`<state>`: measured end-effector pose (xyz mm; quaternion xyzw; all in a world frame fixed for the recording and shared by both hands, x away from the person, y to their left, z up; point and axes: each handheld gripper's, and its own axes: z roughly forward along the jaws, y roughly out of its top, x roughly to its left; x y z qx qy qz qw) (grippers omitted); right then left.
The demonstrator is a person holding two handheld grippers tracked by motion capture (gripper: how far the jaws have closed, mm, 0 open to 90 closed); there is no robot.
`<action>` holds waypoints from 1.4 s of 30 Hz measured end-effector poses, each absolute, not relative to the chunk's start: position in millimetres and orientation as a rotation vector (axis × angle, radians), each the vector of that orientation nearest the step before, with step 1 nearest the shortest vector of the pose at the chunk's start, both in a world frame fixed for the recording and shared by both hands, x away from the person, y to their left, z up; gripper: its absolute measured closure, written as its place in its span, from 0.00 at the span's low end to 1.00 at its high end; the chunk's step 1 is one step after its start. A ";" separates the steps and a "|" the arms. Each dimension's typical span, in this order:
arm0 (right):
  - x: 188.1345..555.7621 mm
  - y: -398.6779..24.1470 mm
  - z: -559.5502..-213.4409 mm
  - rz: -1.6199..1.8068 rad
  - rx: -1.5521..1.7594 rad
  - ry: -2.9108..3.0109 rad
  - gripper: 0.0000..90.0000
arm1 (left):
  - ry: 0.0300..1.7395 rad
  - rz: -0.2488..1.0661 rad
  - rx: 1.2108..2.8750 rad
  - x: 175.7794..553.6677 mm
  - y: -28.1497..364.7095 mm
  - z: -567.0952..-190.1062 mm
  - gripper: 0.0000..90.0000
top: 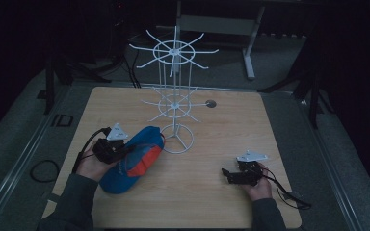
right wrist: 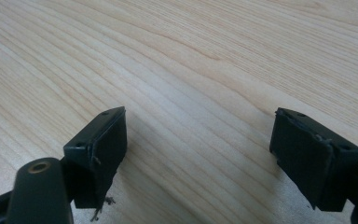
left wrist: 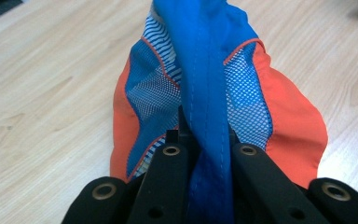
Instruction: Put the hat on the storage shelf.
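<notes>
1. High view: blue and orange cap point(top: 132, 164) lying on the wooden table point(top: 197, 192), near the left front, just beside the base ring of the white wire rack point(top: 175, 96).
2. Left gripper point(top: 110, 150) clamped on the cap; in the left gripper view, jaws pinched tight on the blue centre seam point(left wrist: 207, 116), mesh and orange panels sagging to either side.
3. Judged light, soft and floppy; likely to droop and swing when lifted. Seam or rim looks like the firmest hold.
4. Right gripper point(top: 238, 177) resting near the right front, jaws wide apart, holding nothing, bare wood between them.
5. Open room across the table's middle and right. Thin rack prongs close by, apt to snag mesh.
</notes>
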<state>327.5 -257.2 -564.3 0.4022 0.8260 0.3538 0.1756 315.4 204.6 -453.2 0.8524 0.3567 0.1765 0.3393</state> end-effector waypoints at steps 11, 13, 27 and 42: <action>327.4 -257.2 -564.2 1.003 1.140 2.339 0.21 | 0.985 0.512 2.131 316.1 222.5 -433.7 0.98; 327.4 -257.1 -564.2 1.003 1.140 2.339 0.21 | 0.994 0.525 2.123 316.2 225.2 -430.8 0.98; 327.6 -257.3 -564.3 1.003 1.137 2.339 0.21 | 1.006 0.601 2.084 313.5 236.0 -407.1 0.98; 327.5 -257.2 -564.2 1.003 1.138 2.341 0.21 | 1.029 0.655 2.031 313.2 246.1 -388.4 0.98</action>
